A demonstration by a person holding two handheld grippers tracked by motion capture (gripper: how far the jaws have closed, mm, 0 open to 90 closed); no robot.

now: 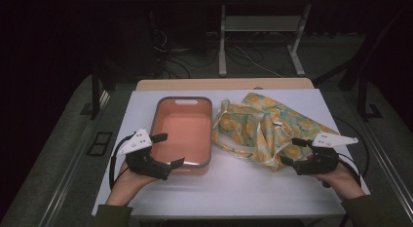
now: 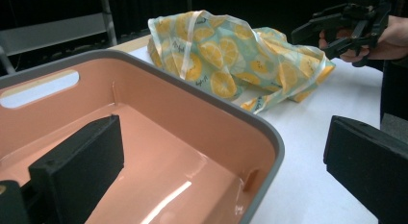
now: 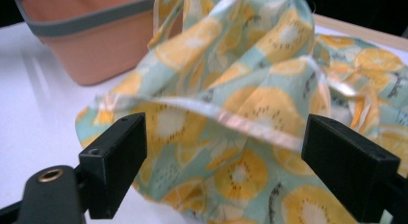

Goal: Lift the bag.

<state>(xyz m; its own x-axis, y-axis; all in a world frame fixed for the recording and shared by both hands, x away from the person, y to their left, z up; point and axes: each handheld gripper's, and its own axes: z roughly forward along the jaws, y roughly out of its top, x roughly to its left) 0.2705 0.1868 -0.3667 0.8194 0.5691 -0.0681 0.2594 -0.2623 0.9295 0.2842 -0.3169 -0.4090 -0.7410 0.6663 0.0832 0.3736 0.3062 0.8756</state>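
Note:
A salmon tub (image 1: pixel 185 132) with a grey rim (image 2: pixel 269 132) stands empty at the table's centre-left. To its right lies a crumpled teal cloth (image 1: pixel 263 124) printed with yellow citrus slices and edged in pale ribbon (image 2: pixel 231 56). My left gripper (image 1: pixel 168 150) is open at the tub's near corner, straddling the wall (image 2: pixel 223 171): one jaw inside, one outside over the table. Facing the cloth's near edge, my right gripper (image 1: pixel 291 151) is open too. A ribbon-edged fold of the cloth (image 3: pixel 250 104) lies between its jaws (image 3: pixel 231 166), and neither jaw presses on it. The tub's side (image 3: pixel 96 46) shows behind.
The white table top (image 1: pixel 234 183) has bare room in front of the tub and cloth. A wooden edge (image 1: pixel 224 84) runs along its far side. Beyond it, a metal stand (image 1: pixel 263 22) and cables (image 1: pixel 243 56) sit on the dark floor. A hand (image 2: pixel 389 39) holds the right gripper (image 2: pixel 346 24).

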